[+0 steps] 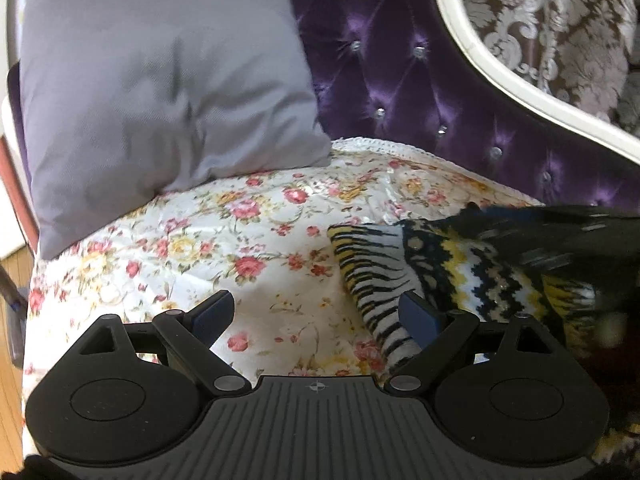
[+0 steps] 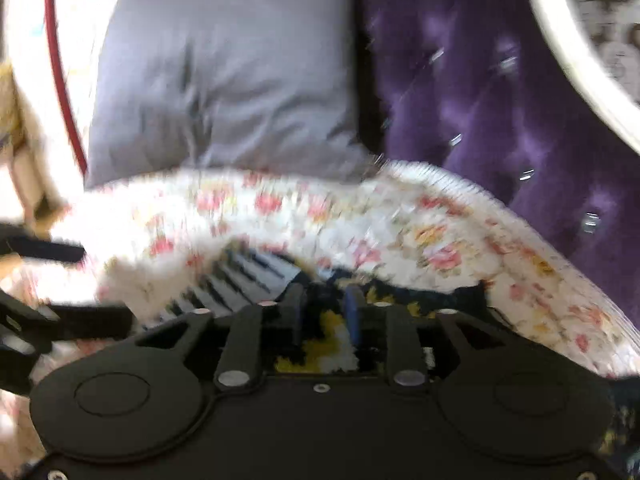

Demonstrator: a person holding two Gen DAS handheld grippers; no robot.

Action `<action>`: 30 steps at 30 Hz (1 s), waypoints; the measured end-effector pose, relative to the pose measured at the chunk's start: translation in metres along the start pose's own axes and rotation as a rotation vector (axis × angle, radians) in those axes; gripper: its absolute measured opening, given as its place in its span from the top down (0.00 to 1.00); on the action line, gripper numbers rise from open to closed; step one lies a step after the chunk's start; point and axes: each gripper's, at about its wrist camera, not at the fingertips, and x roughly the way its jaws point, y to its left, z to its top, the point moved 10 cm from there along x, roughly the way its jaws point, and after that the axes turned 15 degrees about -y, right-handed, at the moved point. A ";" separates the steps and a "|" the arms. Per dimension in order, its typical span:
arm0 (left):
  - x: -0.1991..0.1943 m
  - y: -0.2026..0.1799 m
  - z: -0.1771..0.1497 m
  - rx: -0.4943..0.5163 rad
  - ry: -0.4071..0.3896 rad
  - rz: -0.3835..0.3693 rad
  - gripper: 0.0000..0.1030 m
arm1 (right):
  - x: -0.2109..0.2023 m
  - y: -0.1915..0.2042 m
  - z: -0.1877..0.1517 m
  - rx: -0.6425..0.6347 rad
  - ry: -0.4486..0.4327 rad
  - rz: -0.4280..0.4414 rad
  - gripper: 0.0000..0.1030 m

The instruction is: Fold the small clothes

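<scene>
A small knitted garment (image 1: 460,276) with black, yellow and white zigzags and a striped part lies on the floral cover (image 1: 240,240), to the right in the left wrist view. My left gripper (image 1: 316,312) stands open wide over the cover; its right finger (image 1: 420,316) is over the garment's striped edge, and nothing is clamped. The right gripper (image 1: 568,236) is a dark blur above the garment there. In the blurred right wrist view my right gripper (image 2: 325,308) hovers low over the garment (image 2: 240,280), fingers narrowly apart, knit showing through the gap. I see no fabric pinched.
A grey pillow (image 1: 152,92) leans at the back left on the cover. Behind it rises a purple tufted backrest (image 1: 420,80) with a white frame (image 1: 500,76). Wooden floor (image 1: 10,400) shows past the seat's left edge. The left gripper (image 2: 60,320) appears at the right view's left.
</scene>
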 end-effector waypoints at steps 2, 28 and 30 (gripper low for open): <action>-0.001 -0.004 0.000 0.036 -0.004 -0.002 0.13 | -0.033 -0.021 0.004 0.091 -0.041 -0.072 0.48; 0.011 -0.002 -0.029 0.039 0.128 -0.075 0.12 | -0.203 -0.195 -0.099 0.431 0.039 -0.544 0.25; 0.010 -0.004 -0.027 0.043 0.119 -0.075 0.12 | -0.201 -0.193 -0.098 0.422 0.037 -0.531 0.41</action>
